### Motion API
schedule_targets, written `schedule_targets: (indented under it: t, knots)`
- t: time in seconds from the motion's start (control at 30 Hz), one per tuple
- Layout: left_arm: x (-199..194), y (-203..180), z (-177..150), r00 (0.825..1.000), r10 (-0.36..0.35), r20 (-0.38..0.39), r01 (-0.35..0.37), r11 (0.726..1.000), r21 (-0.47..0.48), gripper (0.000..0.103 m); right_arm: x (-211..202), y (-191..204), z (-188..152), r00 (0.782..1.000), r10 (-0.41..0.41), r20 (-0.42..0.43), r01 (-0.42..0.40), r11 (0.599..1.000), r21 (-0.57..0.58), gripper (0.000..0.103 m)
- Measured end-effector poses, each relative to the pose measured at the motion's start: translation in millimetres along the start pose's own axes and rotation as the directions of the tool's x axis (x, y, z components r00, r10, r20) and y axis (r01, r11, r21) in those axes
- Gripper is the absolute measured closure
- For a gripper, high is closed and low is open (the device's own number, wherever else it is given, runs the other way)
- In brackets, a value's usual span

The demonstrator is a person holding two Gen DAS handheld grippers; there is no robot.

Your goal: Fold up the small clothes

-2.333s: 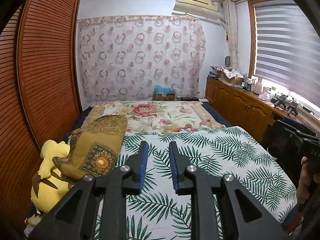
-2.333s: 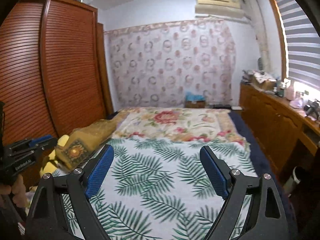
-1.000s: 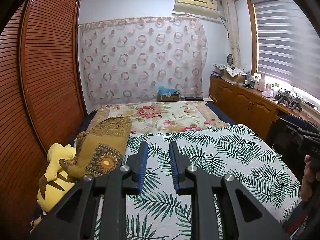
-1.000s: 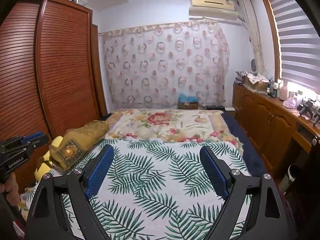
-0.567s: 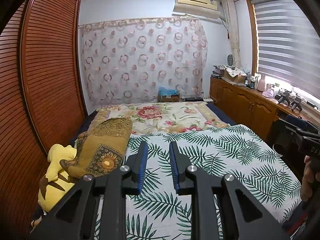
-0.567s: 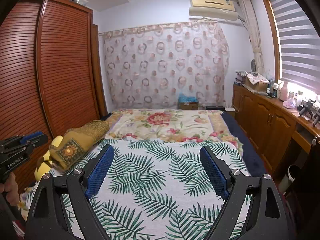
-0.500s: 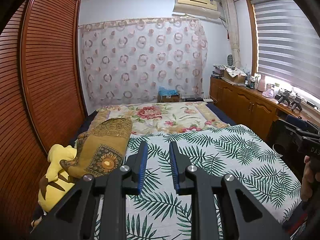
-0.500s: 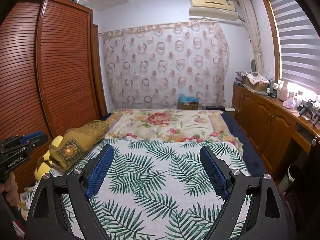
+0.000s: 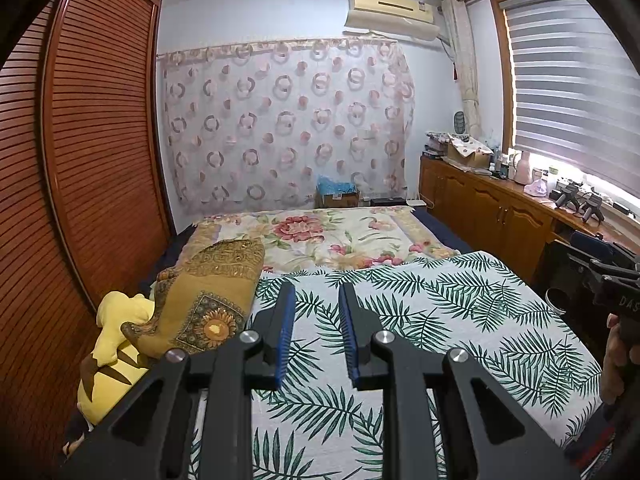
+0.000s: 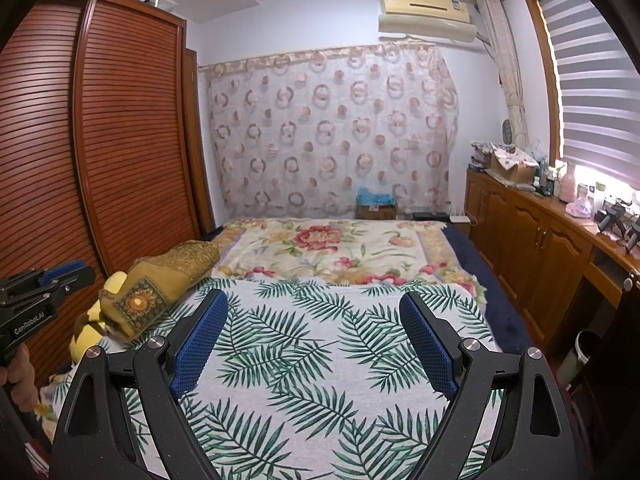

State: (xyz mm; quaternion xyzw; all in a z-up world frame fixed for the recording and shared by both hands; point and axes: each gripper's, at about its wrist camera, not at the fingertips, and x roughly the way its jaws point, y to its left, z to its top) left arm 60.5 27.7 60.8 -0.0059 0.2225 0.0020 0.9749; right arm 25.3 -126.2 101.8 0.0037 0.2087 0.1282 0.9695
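A bed lies ahead under a white sheet with green palm leaves (image 9: 440,320) (image 10: 320,360). On its left edge rests a folded mustard cloth with a sunflower pattern (image 9: 208,292) (image 10: 160,280). My left gripper (image 9: 317,290) hovers over the near left part of the sheet, its blue pads a narrow gap apart with nothing between them. Wide open and empty, my right gripper (image 10: 312,298) hangs over the middle of the sheet. Each gripper also shows at the other view's edge, held by a hand: the left gripper (image 10: 60,276), the right gripper (image 9: 608,264).
A yellow plush toy (image 9: 112,336) lies under the mustard cloth beside a tall slatted wardrobe (image 9: 80,160). A floral blanket (image 9: 320,236) covers the far half of the bed. Wooden cabinets (image 10: 540,248) with clutter run along the right under the window. A small bin (image 10: 576,356) stands by them.
Since the oldest frames both views have shifted slightly, showing more of the room. Over the last second nothing has moved and both grippers keep the same gaps.
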Motion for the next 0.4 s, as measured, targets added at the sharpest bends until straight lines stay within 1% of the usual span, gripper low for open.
schedule_targets:
  t: [0.4]
  knots:
    - [-0.7, 0.1, -0.1, 1.000, 0.000, 0.002, 0.000, 1.000, 0.000, 0.082, 0.5, 0.9, -0.9, 1.000, 0.000, 0.001, 0.000, 1.000, 0.000, 0.013]
